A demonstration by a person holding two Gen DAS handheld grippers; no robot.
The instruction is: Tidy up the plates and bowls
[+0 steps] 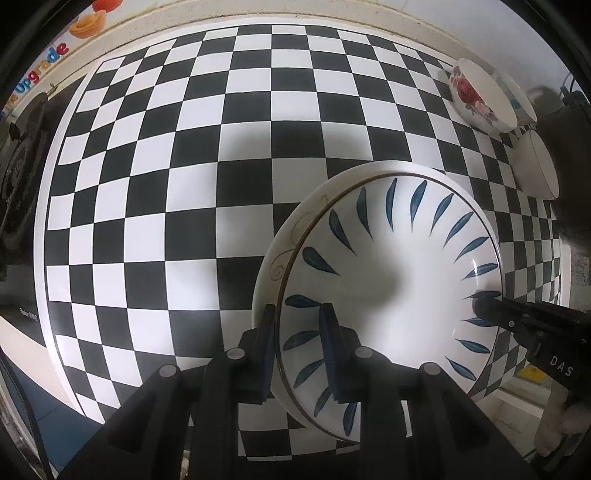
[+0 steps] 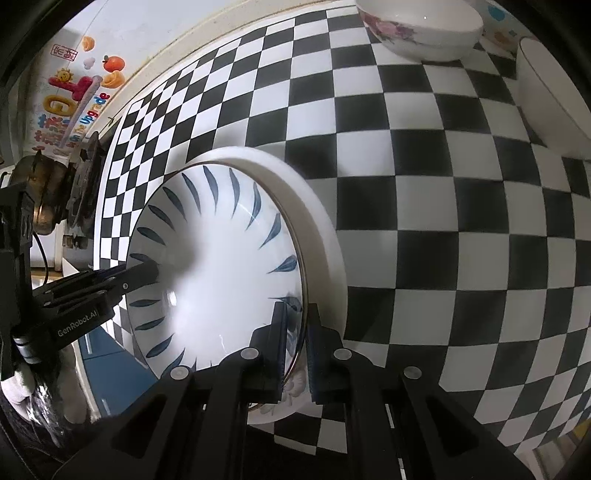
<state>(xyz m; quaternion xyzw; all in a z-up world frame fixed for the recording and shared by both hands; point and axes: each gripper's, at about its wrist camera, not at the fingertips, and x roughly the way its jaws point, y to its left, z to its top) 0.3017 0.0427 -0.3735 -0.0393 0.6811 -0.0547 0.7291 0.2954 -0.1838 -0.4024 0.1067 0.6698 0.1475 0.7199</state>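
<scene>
White porcelain with blue leaf strokes sits between both your claws: the leaf plate is held by its rim at two opposite edges. Your left claw is nearly closed on the rim, one pad outside and one inside the plate, so the plate spreads out ahead and to the right of it. Your right claw is pinched narrow on the far rim in the same way, with the plate stretching ahead and to the left of it. In the left view the right claw's tip reaches in from the right edge of the plate; in the right view the left claw's tip comes in from the left.

Under the leaf plate, just beyond the left claw's outer pad, shows the rim of a second plate with a thin brown scroll; whether the two touch you cannot tell. Both lie over the checked cloth. Well ahead of the right claw stand a rose bowl and a plain bowl.
</scene>
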